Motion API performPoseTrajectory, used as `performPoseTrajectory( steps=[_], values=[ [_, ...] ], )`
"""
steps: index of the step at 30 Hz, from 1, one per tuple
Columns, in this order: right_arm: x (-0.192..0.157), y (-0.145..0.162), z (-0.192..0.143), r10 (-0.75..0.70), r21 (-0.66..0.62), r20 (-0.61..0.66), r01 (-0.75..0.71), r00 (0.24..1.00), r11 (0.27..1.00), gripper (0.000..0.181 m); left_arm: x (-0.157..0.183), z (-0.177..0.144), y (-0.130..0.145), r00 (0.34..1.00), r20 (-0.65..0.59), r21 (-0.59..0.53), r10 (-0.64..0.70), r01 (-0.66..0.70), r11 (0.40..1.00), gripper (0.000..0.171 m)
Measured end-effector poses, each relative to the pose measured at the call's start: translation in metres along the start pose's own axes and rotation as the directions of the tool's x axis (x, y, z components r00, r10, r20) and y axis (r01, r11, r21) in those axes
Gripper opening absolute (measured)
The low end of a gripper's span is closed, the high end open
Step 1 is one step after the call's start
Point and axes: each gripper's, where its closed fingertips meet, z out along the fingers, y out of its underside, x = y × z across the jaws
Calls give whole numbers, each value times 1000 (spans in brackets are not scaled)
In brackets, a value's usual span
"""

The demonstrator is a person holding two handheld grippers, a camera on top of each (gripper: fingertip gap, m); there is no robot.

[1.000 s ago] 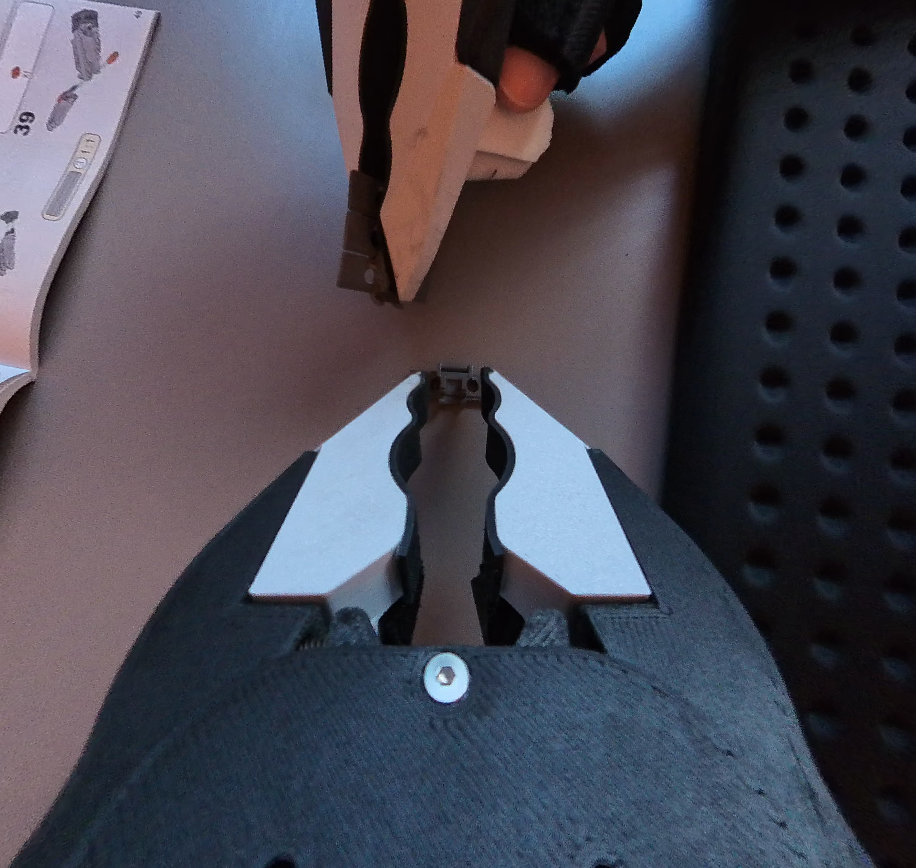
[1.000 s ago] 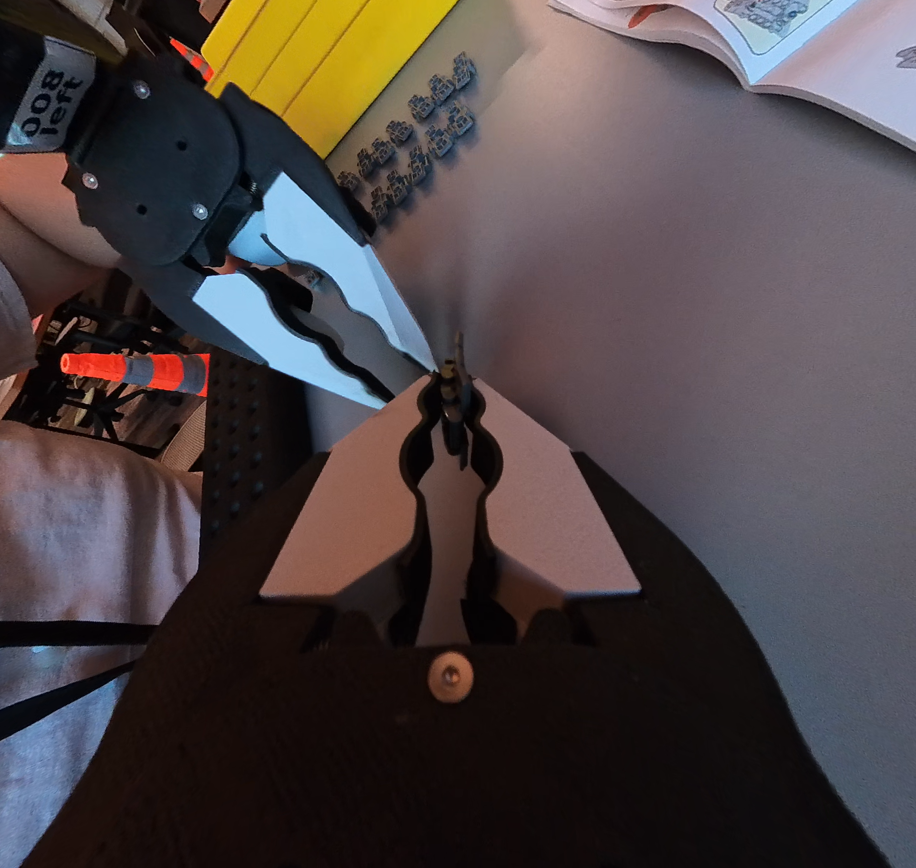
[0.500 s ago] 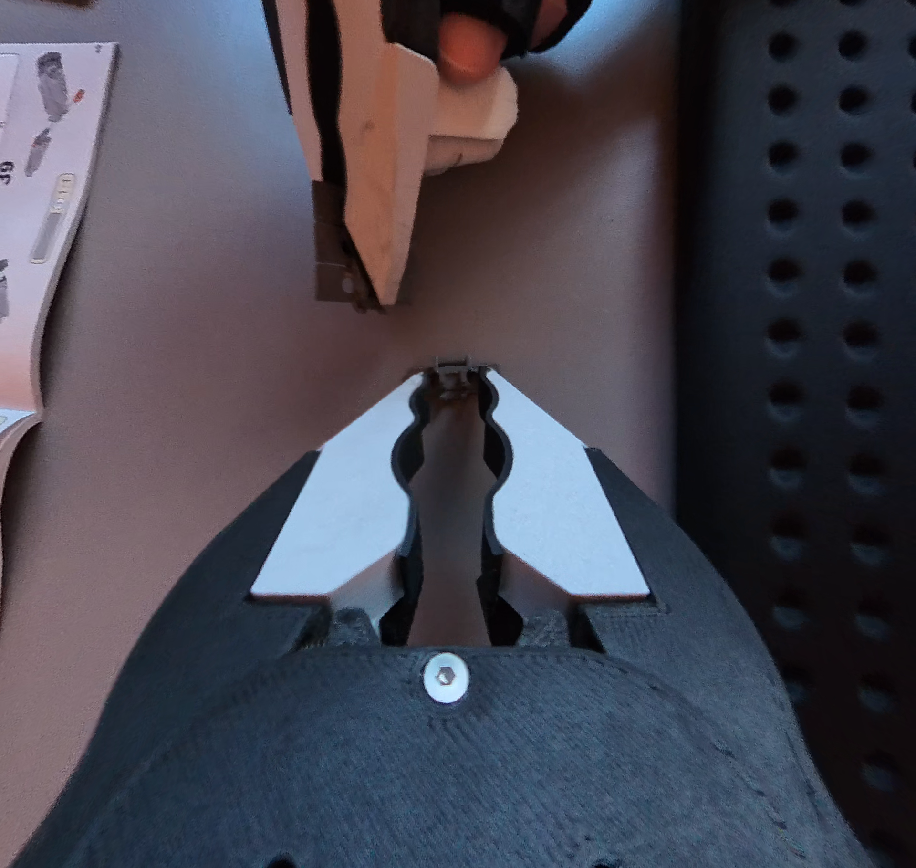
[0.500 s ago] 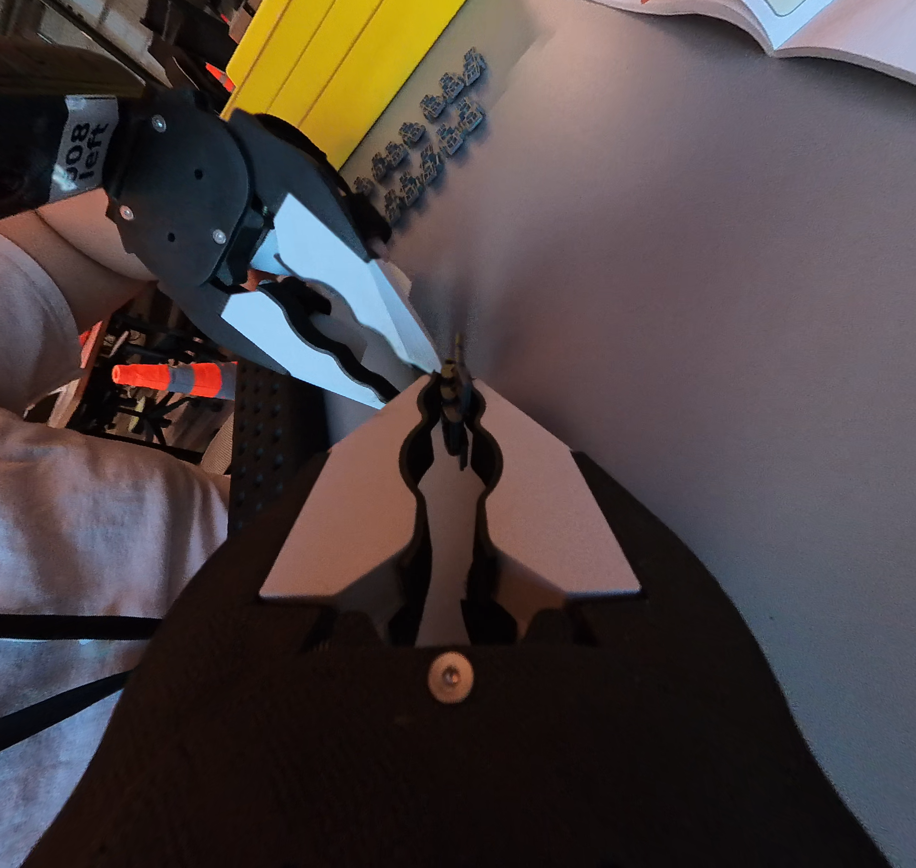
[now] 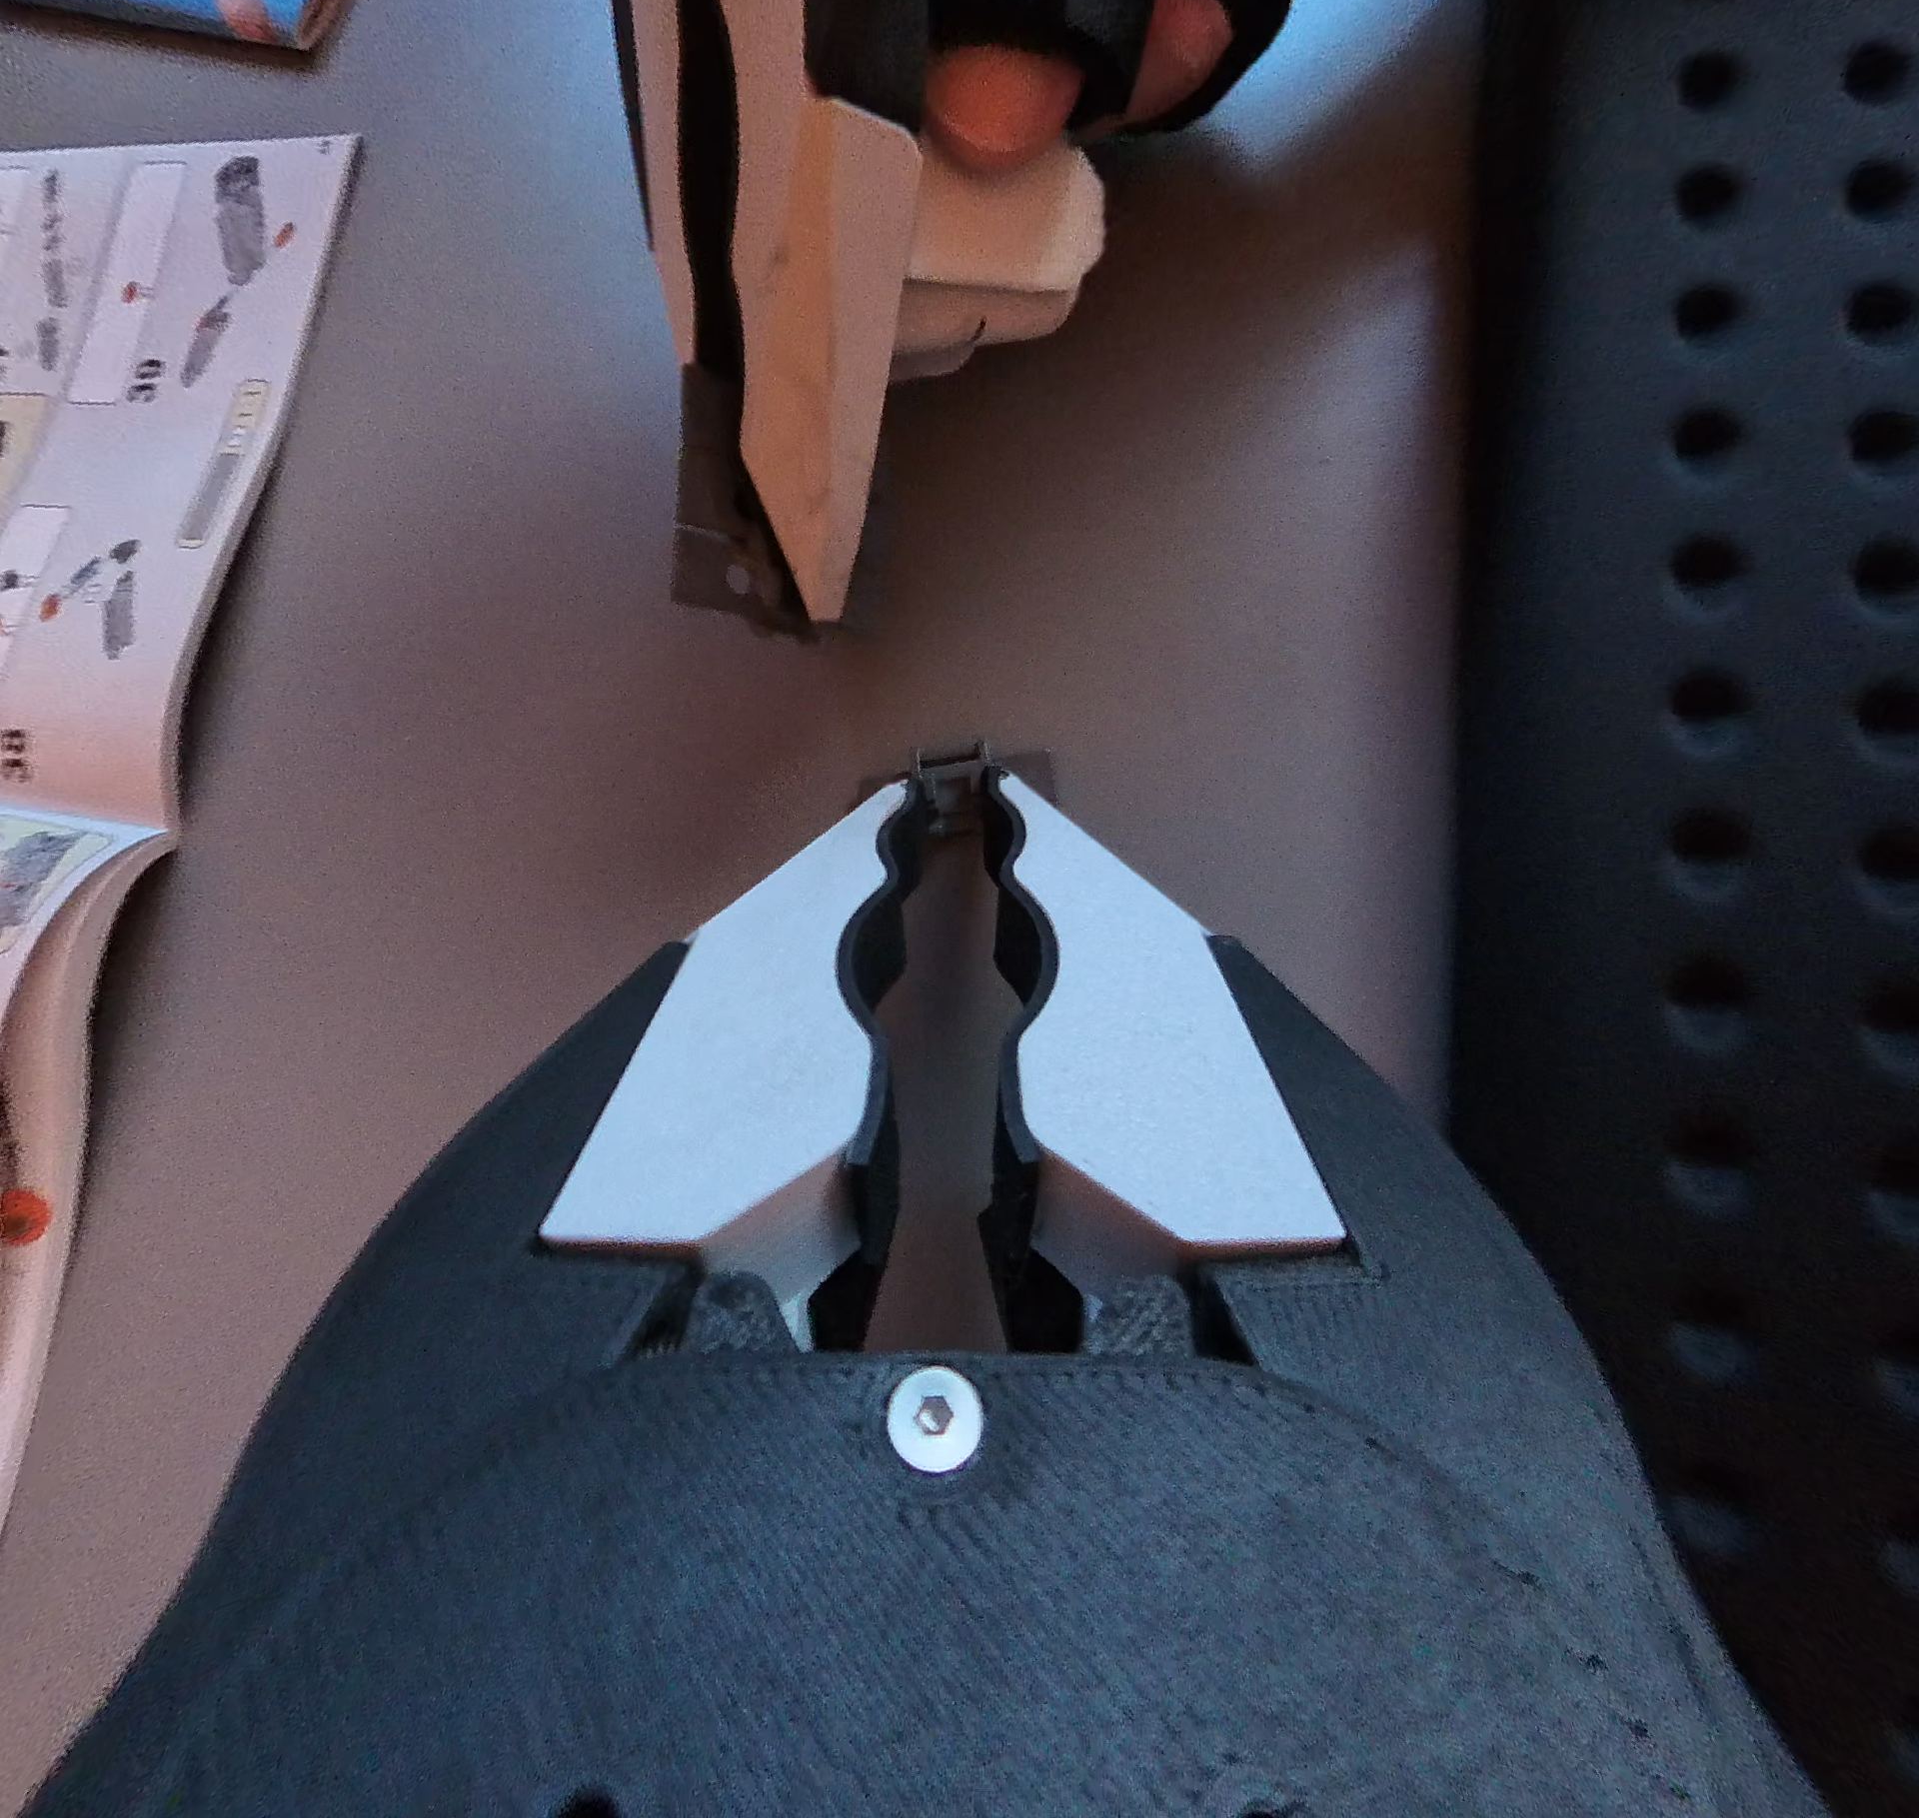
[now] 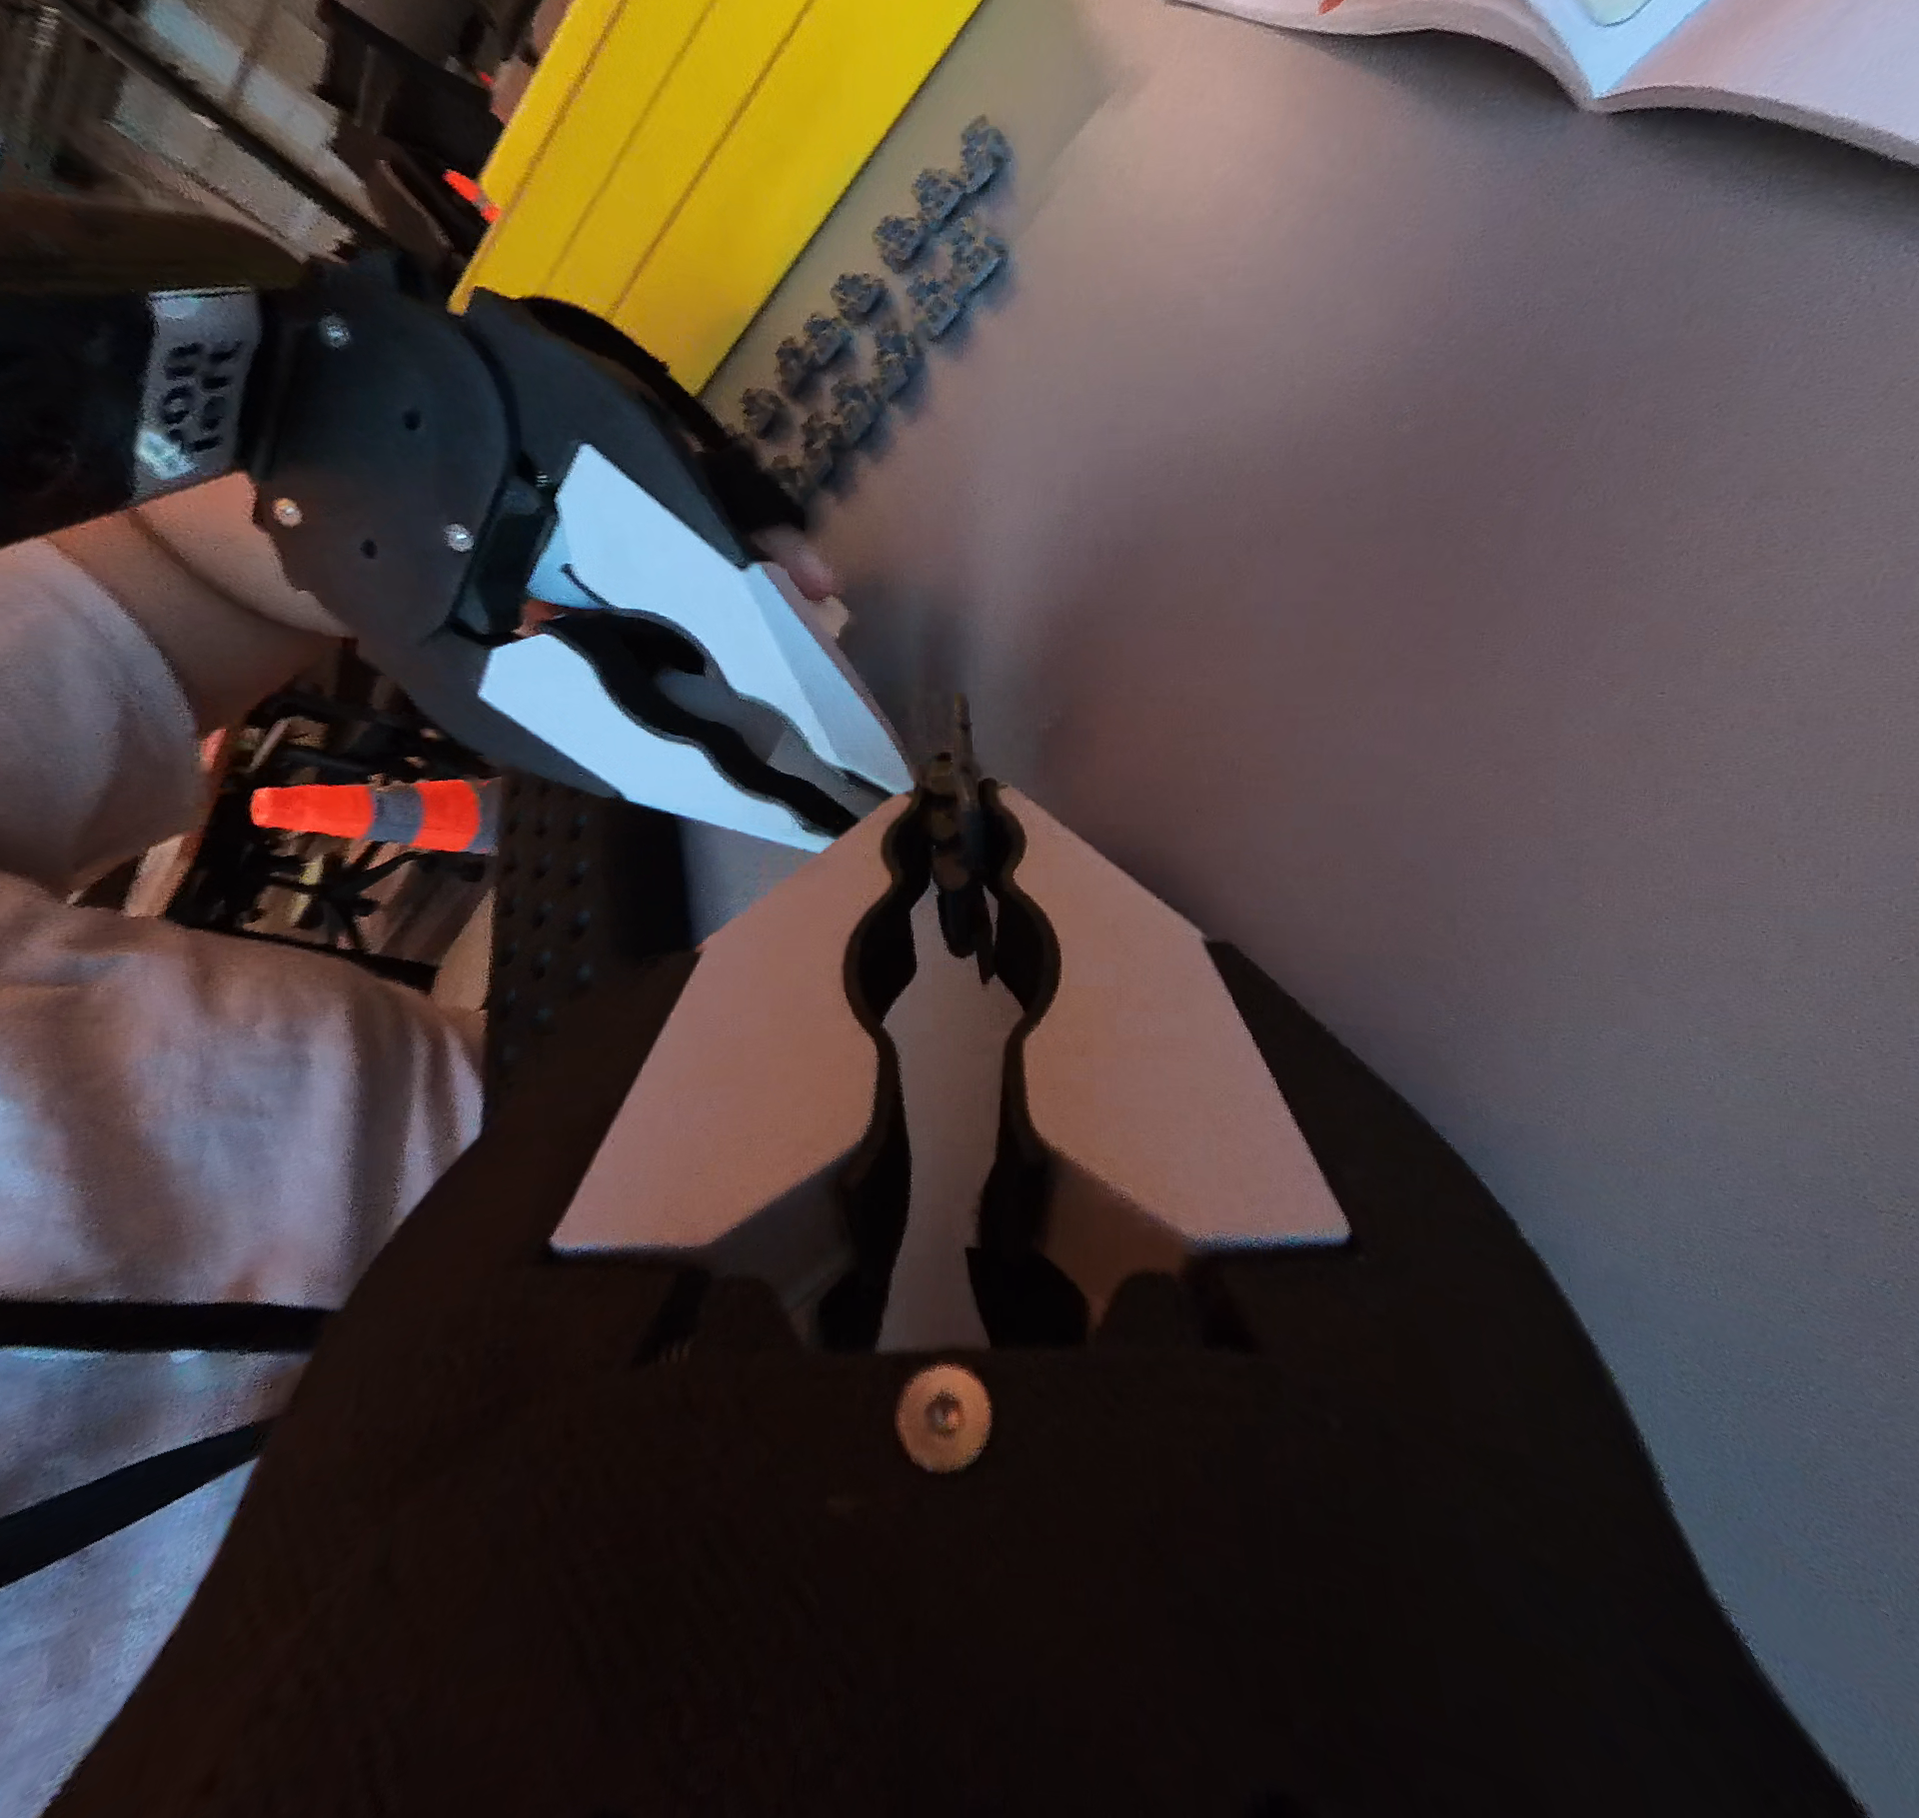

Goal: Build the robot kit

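L tongs [image 5: 950,782] are pinching a small grey link piece [image 5: 947,769] at the tips, above the grey surface [image 5: 1142,543]. R tongs [image 6: 950,800] are clamping a dark strip of joined links [image 6: 953,834] edge-on — the two tips nearly touching. Loose grey links [image 6: 903,304] are lying by the yellow box [image 6: 727,107]. Judgement: square up pin holes w/ the strip end, keeping both grips firm.

Two grippers meet over the worktop [image 5: 1194,543].
Booklet [image 5: 135,460] lies left; perforated mat [image 5: 1713,730] right; small pieces [image 6: 903,314] far beside a box [image 6: 727,107].
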Motion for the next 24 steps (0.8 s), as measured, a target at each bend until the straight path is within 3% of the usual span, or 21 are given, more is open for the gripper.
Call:
performPoseTrajectory(
  steps=[3, 9, 13, 24],
  values=[
    [0, 1, 0, 4, -7, 1, -4, 1000, 1000, 6, -13, -10, -7, 995, 98, 61, 17, -23, 998, 9],
    [-25, 3, 5, 168, -27, 220, -166, 961, 986, 5, -17, -34, -32, 964, 222, 146, 146, -181, 972, 9],
    [-34, -5, 0, 258, -8, 334, -271, 906, 963, 5, -12, -34, -32, 956, 214, 121, 203, -232, 965, 9],
    [-34, 2, 2, 318, -69, 363, -315, 876, 947, 5, -7, -31, -33, 939, 176, 68, 297, -313, 947, 9]
  ],
)
